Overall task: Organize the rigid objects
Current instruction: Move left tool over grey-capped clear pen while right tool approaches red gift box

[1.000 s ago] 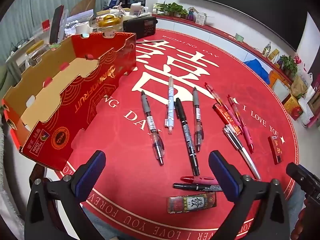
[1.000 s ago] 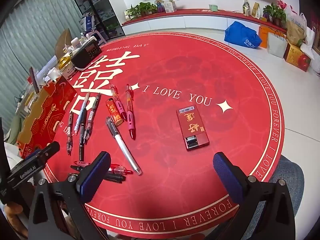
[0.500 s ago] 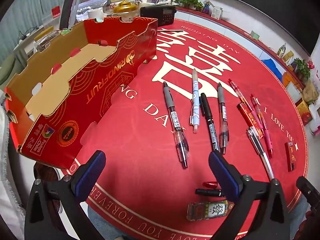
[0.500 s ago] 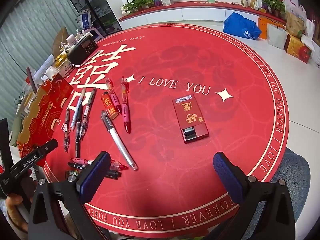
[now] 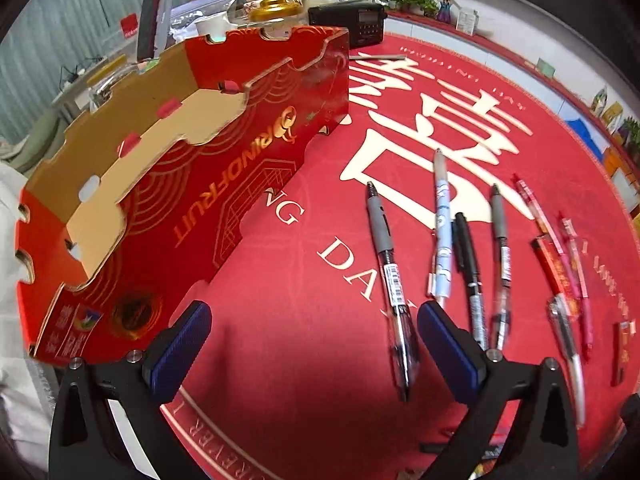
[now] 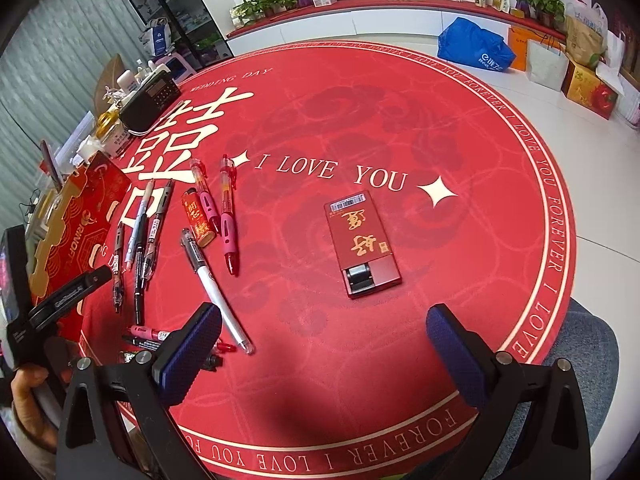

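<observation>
Several pens lie in a loose row on the round red table. In the left wrist view a grey-grip pen (image 5: 390, 280) lies just ahead of my open left gripper (image 5: 312, 344), whose right pad (image 5: 444, 348) is beside the pen's lower end. A pale blue pen (image 5: 442, 232), a black marker (image 5: 472, 276) and pink pens (image 5: 576, 272) lie further right. An empty red cardboard tray (image 5: 240, 184) stands at the left. My right gripper (image 6: 320, 352) hangs open over bare cloth, short of a red flat box (image 6: 360, 240). A white pen (image 6: 218, 296) lies near its left finger (image 6: 192, 356).
A black radio (image 5: 360, 24), a gold-lidded jar (image 5: 276, 8) and clutter crowd the table's far left edge behind the tray. A red lighter (image 6: 198, 220) lies among the pens. Bags and boxes (image 6: 560, 52) stand on the floor beyond. A hand (image 6: 28, 384) holds the left gripper.
My left gripper has moved forward and left, closer to the tray and the grey-grip pen. The right gripper has edged forward toward the red flat box. Both stay open.
</observation>
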`<state>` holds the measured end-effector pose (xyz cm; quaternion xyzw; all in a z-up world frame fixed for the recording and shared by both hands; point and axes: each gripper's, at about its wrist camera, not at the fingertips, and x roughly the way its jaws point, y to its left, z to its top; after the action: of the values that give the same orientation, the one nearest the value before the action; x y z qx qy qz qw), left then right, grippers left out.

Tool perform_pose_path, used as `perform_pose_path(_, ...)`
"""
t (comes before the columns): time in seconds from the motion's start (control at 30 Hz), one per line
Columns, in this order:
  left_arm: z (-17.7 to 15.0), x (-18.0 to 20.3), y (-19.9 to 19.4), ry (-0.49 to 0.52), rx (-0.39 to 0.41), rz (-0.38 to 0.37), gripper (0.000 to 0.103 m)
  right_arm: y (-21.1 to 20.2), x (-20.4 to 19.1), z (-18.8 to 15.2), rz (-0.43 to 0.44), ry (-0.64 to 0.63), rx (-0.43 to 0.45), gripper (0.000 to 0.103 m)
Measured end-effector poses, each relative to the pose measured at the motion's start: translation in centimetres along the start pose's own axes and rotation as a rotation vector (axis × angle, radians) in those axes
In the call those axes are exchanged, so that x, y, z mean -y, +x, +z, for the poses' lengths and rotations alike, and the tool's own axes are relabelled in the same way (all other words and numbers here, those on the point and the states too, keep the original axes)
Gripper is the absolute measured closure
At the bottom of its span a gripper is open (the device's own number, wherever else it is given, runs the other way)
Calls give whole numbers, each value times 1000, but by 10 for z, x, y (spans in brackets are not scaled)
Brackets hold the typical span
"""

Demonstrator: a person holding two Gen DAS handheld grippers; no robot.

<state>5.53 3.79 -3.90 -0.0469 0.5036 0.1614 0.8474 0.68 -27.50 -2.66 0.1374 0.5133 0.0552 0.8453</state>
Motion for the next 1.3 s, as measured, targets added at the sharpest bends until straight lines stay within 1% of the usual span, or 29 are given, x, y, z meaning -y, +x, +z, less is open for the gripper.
perform_pose_path(0.07,1,4,6,14,0,16,0,2,-2,1,1,-4,-6,0)
perform_pose_path(0.17,2,6,13,26,7,60,0,3,-4,2,-2,-14,-6,0)
perform_pose_path(0.33,8,-2,17,-8,6,73,0,6,1,9,-38,-19,-7,0)
perform_pose_path(0.4,10,0,17,-8,-4,46,0,9,5,16,-67,-20,-7,0)
perform_pose_path(0.43,10,3,16,-2,-2,26,0,11,7,19,-78,-23,-10,0)
perform_pose_path(0.5,10,12,14,23,12,14,0,18,9,26,-120,-34,-22,0)
perform_pose_path(0.57,9,22,15,54,15,-1,0,25,10,31,-148,-59,-42,0)
perform_pose_path(0.6,9,24,16,65,8,-15,0,30,10,33,-175,-71,-53,0)
perform_pose_path(0.7,8,24,16,75,21,-47,0,45,10,37,-216,-106,-82,0)
perform_pose_path(0.73,8,24,16,81,27,-61,0,47,8,37,-237,-124,-78,0)
perform_pose_path(0.9,8,17,21,70,38,-143,0,51,5,39,-222,-173,-77,0)
perform_pose_path(0.97,8,19,21,82,47,-140,0,50,6,38,-219,-176,-71,0)
perform_pose_path(1.1,8,20,21,69,54,-140,0,49,7,36,-217,-177,-47,0)
perform_pose_path(1.3,7,19,21,56,48,-137,0,49,6,38,-215,-189,-57,0)
